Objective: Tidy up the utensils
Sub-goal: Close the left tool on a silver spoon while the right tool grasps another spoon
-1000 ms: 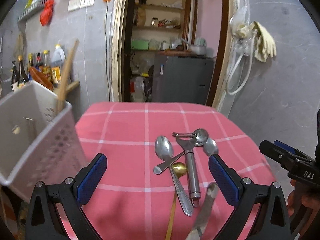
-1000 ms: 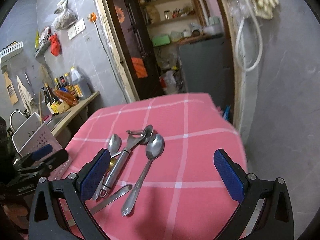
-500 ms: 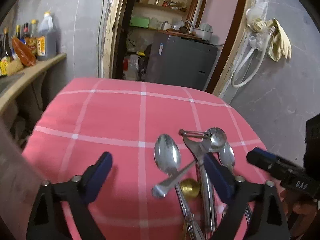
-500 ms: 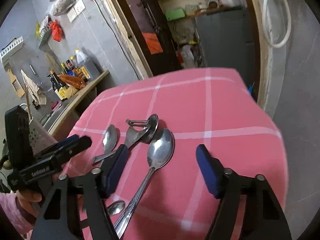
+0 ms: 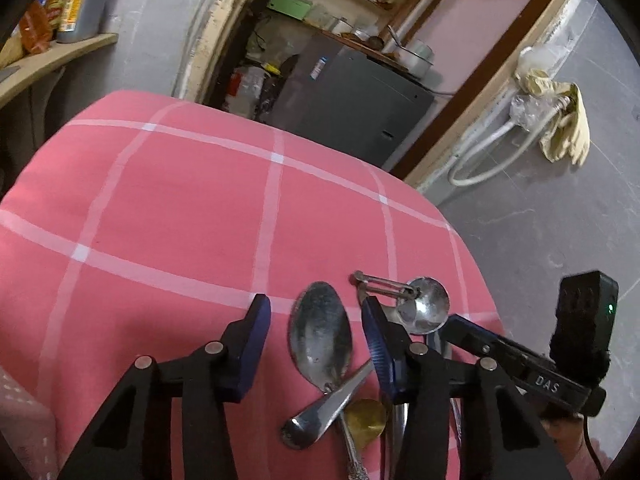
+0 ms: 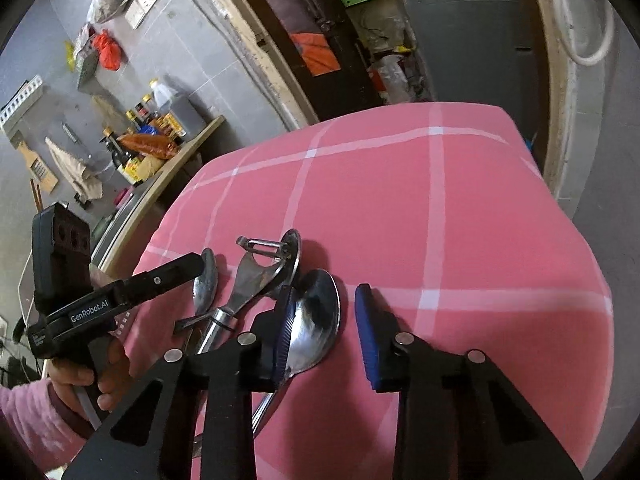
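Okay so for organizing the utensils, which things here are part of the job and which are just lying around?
Part of the job:
- big spoon
- second spoon
- peeler
- small ladle
- gold spoon
- left gripper, right gripper, both open

Just lying about:
- checked tablecloth
- sauce bottles on the shelf
- gloves on the wall
- grey cabinet

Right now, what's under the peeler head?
The peeler head rests on the rim of a round-bowled steel spoon, on the pink checked tablecloth. The left claw hides the peeler's handle and whatever lies beneath it.
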`<state>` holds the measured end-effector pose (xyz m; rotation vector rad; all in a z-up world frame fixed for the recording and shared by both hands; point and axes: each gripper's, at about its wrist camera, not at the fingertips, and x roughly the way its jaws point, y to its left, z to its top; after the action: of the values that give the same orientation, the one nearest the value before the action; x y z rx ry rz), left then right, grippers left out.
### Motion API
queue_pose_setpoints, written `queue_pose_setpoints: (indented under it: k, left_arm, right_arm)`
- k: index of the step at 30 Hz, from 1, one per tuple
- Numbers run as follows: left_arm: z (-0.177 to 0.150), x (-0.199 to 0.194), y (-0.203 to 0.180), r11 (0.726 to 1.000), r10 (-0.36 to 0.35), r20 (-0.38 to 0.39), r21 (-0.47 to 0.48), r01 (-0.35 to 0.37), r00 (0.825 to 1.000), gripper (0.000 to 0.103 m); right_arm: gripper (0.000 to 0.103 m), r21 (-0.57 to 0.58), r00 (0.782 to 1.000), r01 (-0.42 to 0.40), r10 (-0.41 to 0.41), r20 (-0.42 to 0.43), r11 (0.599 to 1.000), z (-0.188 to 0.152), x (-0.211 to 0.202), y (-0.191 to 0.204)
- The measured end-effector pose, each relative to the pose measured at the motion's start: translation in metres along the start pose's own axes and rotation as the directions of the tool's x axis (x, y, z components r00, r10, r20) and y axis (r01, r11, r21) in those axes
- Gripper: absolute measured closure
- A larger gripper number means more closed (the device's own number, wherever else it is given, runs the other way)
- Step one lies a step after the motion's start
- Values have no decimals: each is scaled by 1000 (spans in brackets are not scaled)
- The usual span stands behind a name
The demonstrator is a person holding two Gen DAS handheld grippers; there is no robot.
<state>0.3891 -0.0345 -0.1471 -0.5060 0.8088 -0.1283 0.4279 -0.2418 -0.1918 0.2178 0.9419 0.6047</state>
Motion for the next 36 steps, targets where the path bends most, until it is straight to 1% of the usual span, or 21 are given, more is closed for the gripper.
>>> queue_pose_setpoints:
  k: [2,4,5,7,8,11,13,14,16,21,23,27,29,33,36]
  left_arm:
    - [1,4,-1,1000,-10,-14,3,10,1000,67]
    - [4,5,-1,1000,-4,-21,0,4,1000,72]
    - [4,5,-1,1000,2,-24,-1,-2,1000,77]
    - [4,6,-2,1000,20,-28,5,-20,999,81]
    - [3,7,-4,999,34,-32,10,-33,999,87]
    - [2,7,-6,998,64,-41,22,-63,997,94]
    - [1,7,-10,996,87,-51,43,-85,995,96]
    - [1,6,-12,995,93,-56,53,-90,994,98]
    - [-1,2,-16,993,102,-58,70,-98,993,98]
    - [-3,-18,-22,994,89,-49,71,-85,995,101]
    - [-3,-26,-25,993,92,-44,80,-88,995,101]
    - [-8,-48,-35,990,95,-16,102,-92,995,101]
    - [-11,-59,-43,987,99,10,128,-100,995,101]
    - [-16,-83,-63,972,104,71,205,-116,992,101]
    - [-19,-102,-77,961,81,118,255,-109,990,101]
  right_arm:
    - [77,-7,1000,-14,14,-8,1000,1,2,1]
    - [78,-2,1000,-22,22,-9,1000,1,1,0]
    - [78,1,1000,-27,27,-10,1000,1,1,0]
    - [80,3,1000,-28,28,-12,1000,1,1,-1]
    - [81,1,1000,-26,26,-14,1000,1,1,-2]
    - [87,-5,1000,-13,13,-25,1000,0,1,-1]
    - [95,-3,999,-19,18,-43,1000,0,2,-1]
    - [96,0,999,-22,22,-44,1000,-1,1,-1]
    - [98,8,998,-30,31,-47,1000,-5,-1,-1]
    - [100,32,1000,-28,29,-13,999,-22,-23,4]
    - [100,26,1000,-13,13,0,1000,-28,-32,7]
    - [101,3,998,34,-34,55,999,-41,-61,22]
    - [101,-17,994,66,-65,85,998,-45,-76,33]
    - [101,-50,978,140,-130,164,989,-51,-111,55]
    - [101,-58,963,181,-165,212,982,-52,-134,66]
